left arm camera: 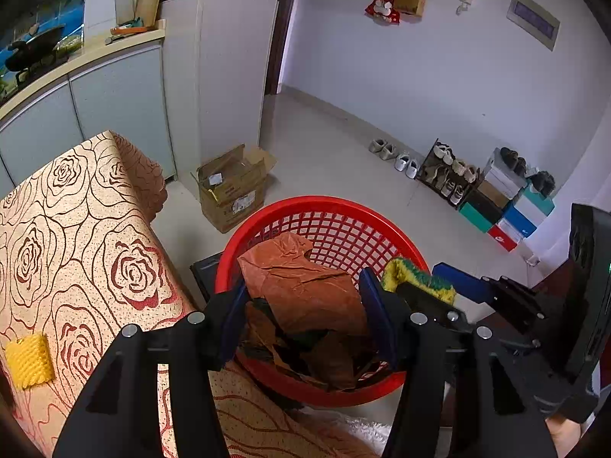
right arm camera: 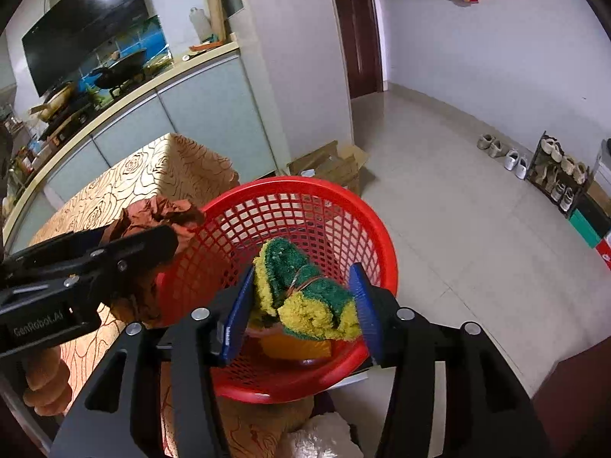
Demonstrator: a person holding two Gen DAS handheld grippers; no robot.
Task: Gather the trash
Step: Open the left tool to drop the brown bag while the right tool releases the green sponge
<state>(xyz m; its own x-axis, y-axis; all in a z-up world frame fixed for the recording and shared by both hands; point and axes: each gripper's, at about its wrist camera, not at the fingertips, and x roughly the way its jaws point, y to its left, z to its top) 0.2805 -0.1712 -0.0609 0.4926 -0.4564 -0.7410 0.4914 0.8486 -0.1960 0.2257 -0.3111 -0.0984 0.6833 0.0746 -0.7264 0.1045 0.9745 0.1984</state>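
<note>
A red plastic basket [left arm camera: 336,210] [right arm camera: 301,191] stands beside the rose-patterned table [left arm camera: 76,229]. My left gripper [left arm camera: 305,305] is shut on a crumpled brown paper [left arm camera: 301,278] and holds it over the basket; the paper also shows in the right wrist view [right arm camera: 160,210]. My right gripper [right arm camera: 301,301] is shut on a yellow-and-green fuzzy cloth bundle [right arm camera: 305,294] over the basket; the bundle also shows in the left wrist view [left arm camera: 416,274]. An orange item [right arm camera: 294,345] lies in the basket bottom. A yellow textured piece [left arm camera: 28,360] lies on the table.
An open cardboard box [left arm camera: 233,183] stands on the floor behind the basket. Shoes, a shoe rack [left arm camera: 446,175] and stacked shoe boxes [left arm camera: 508,206] line the right wall. A kitchen counter [right arm camera: 126,95] runs behind the table. A white fluffy thing [right arm camera: 324,439] lies below the basket.
</note>
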